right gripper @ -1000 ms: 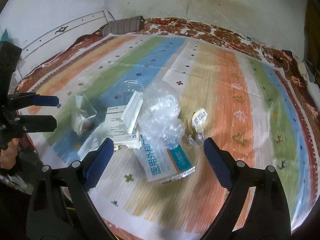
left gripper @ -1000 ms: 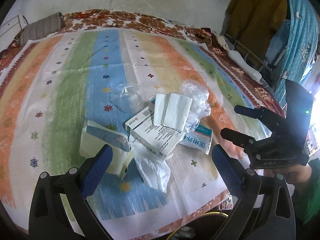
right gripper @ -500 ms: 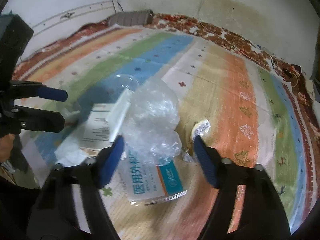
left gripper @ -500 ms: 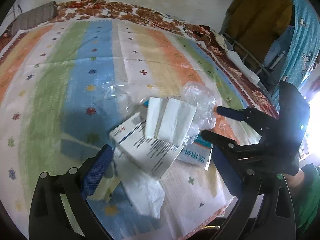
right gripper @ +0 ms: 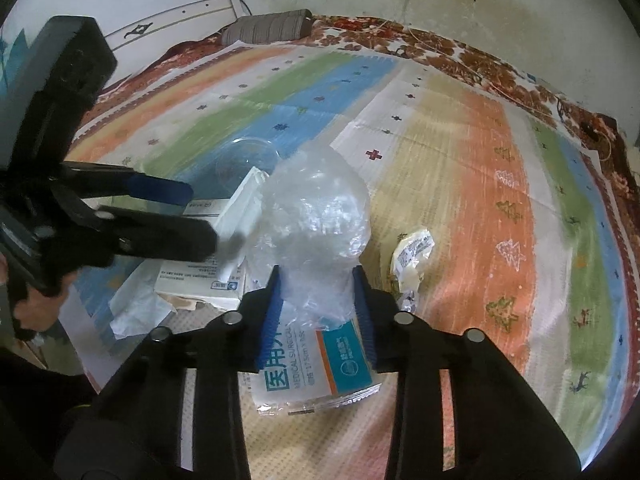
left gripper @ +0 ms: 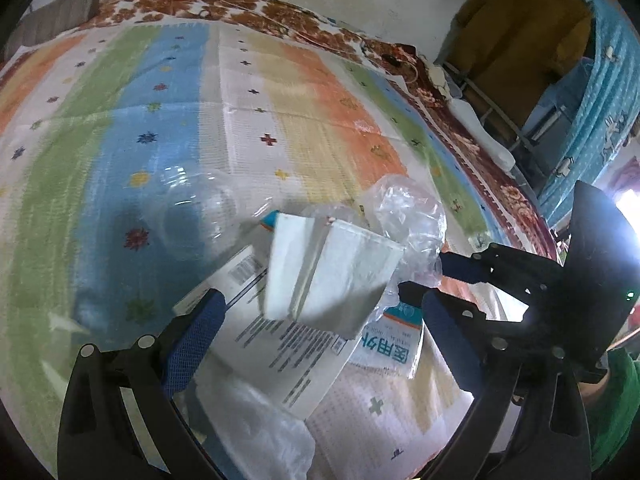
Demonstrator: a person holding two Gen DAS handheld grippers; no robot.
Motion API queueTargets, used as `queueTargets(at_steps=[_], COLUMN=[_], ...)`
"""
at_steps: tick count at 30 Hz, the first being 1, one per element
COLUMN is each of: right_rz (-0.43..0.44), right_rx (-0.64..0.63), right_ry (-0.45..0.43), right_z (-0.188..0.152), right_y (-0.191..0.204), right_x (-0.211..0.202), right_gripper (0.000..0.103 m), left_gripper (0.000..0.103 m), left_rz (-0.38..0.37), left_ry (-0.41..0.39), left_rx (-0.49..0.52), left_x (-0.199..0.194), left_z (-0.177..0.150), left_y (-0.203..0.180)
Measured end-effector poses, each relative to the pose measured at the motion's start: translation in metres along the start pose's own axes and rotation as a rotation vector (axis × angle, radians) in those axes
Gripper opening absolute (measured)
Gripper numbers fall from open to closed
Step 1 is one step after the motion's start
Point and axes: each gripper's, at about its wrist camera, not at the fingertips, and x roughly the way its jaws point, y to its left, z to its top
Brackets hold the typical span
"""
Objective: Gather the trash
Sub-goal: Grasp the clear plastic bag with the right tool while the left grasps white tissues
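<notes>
A pile of trash lies on a striped bedspread (left gripper: 120, 128). My left gripper (left gripper: 320, 336) is open, its fingers either side of a white folded paper packet (left gripper: 332, 272) lying on a white printed box (left gripper: 280, 344). My right gripper (right gripper: 318, 304) has its jaws narrowed around a crumpled clear plastic bag (right gripper: 316, 220), which also shows in the left wrist view (left gripper: 412, 216). Whether the pads press it I cannot tell. Under the bag lies a blue and orange mask packet (right gripper: 316, 364). A clear plastic cup (left gripper: 192, 208) lies left of the pile.
A small yellow-white wrapper (right gripper: 412, 252) lies right of the bag. White tissue (left gripper: 260, 436) lies at the near edge of the pile. A grey rolled pillow (right gripper: 268, 28) is at the far end. A rack with hanging clothes (left gripper: 520, 40) stands beside the bed.
Both grippers moved in on the pile. The right jaws narrowed from wide open to either side of the clear plastic bag. The left gripper came down over the white packet.
</notes>
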Motion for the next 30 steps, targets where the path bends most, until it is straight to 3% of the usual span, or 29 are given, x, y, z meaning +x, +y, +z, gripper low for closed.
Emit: queueTargets(at_steps=[4, 8, 12, 22, 27, 30], right_rz=[0.015, 0.009, 0.012, 0.0, -0.01, -0.021], right_rx=[0.01, -0.004, -0.004, -0.012, 0.012, 0.035], right_ry=[0.005, 0.007, 0.013, 0.012, 0.01, 0.005], right_z=[-0.002, -0.003, -0.004, -0.007, -0.005, -0.005], right_y=[-0.002, 0.0, -0.001, 0.0, -0.002, -0.005], right_x=[0.001, 0.002, 0.003, 0.003, -0.001, -0.004], right_gripper=[0.024, 0.021, 0.019, 0.014, 0.012, 0.011], left_gripper=[0.094, 0.079, 0.069, 0.031, 0.026, 0.008], left_rz=[0.002, 0.019, 0.003, 0.009, 0.001, 0.016], left_ry=[-0.008, 0.028, 0.021, 0.002, -0.003, -0.006], left_rx=[0.02, 0.042, 0.046, 0.102, 0.099, 0.08], left_x=[0.008, 0.023, 0.024, 0.02, 0.012, 0.006], left_z=[0.004, 0.001, -0.001, -0.003, -0.002, -0.003], left_y=[-0.004, -0.003, 0.0, -0.013, -0.016, -0.015])
